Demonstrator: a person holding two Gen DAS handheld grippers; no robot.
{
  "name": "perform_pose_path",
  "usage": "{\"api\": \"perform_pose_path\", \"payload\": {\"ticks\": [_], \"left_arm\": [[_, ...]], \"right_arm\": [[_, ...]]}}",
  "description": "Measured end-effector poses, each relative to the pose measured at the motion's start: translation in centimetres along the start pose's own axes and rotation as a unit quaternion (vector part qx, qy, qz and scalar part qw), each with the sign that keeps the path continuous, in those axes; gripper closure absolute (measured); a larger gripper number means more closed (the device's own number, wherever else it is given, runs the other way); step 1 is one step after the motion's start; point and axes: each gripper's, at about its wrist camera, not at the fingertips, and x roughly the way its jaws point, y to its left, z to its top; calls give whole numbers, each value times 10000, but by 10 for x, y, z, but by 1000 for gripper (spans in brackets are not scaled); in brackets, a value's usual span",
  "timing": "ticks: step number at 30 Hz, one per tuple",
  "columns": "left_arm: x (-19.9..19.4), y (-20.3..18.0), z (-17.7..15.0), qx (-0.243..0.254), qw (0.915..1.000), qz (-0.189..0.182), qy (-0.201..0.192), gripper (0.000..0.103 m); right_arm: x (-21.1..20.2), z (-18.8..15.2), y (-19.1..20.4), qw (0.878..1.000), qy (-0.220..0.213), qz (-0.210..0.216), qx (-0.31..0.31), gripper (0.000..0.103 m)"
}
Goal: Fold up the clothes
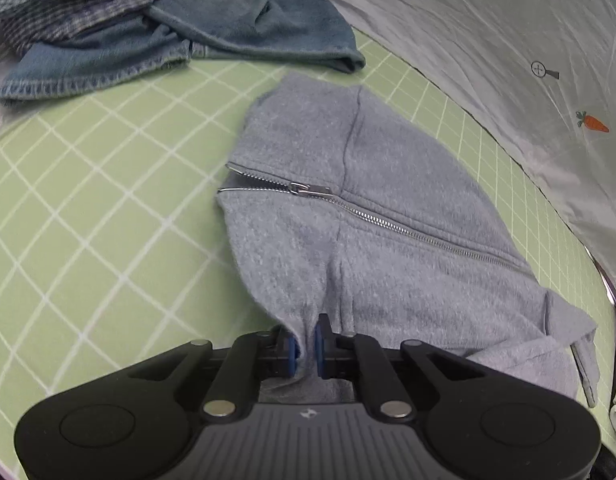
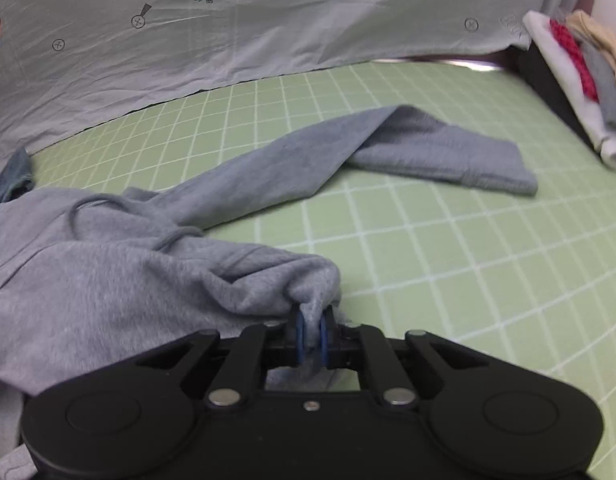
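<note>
Surface: a pale green mat (image 1: 87, 208) with a white grid covers it; my grey hoodie (image 1: 348, 208) lies spread across its middle.
Back edge: a light grey sheet (image 2: 308, 20) printed with carrots, arrows and small round marks hangs along it, wrinkled, its hem meeting the mat.
Left claw (image 1: 305, 346): clenched on a pinch of the hoodie's edge, the cloth pulled up between my blue pads (image 1: 292, 350).
Right claw (image 2: 312, 338): clenched on a bunched fold of the hoodie (image 2: 107, 280), grey cloth squeezed between its blue pads (image 2: 300, 338).
Hoodie front: the zipper (image 1: 388, 222) runs slantwise across it, parted at its far end, with the pull sitting where the two sides meet.
Sleeve (image 2: 408, 148): stretched away from the body toward the back edge, bent over on itself, its cuff lying flat on the mat.
Drawstring (image 2: 119, 212): loops loosely on top of the hoodie near the sleeve.
Far left corner: a heap with a blue denim piece (image 1: 227, 28) and a checked cloth (image 1: 75, 4) on top of it, apart from the hoodie.
Right edge: a stack of folded clothes (image 2: 584, 80), white, red, grey and cream, well apart from the sleeve.
</note>
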Motion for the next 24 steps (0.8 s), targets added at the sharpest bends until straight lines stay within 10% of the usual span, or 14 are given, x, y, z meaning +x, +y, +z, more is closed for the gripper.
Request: {"api": "perform_pose_path", "payload": {"ticks": [6, 13, 20, 24], "left_arm": [[1, -69, -44, 461, 9968, -402, 506, 82], [-24, -109, -7, 996, 9937, -300, -416, 61], [24, -147, 51, 1534, 9873, 76, -403, 33], [62, -197, 73, 1934, 9809, -191, -105, 29]], "right_arm": [[26, 87, -59, 9953, -636, -420, -594, 95], [46, 146, -104, 9939, -959, -395, -385, 90], [47, 108, -127, 9933, -632, -714, 656, 35], [42, 84, -140, 9865, -375, -724, 1421, 25]]}}
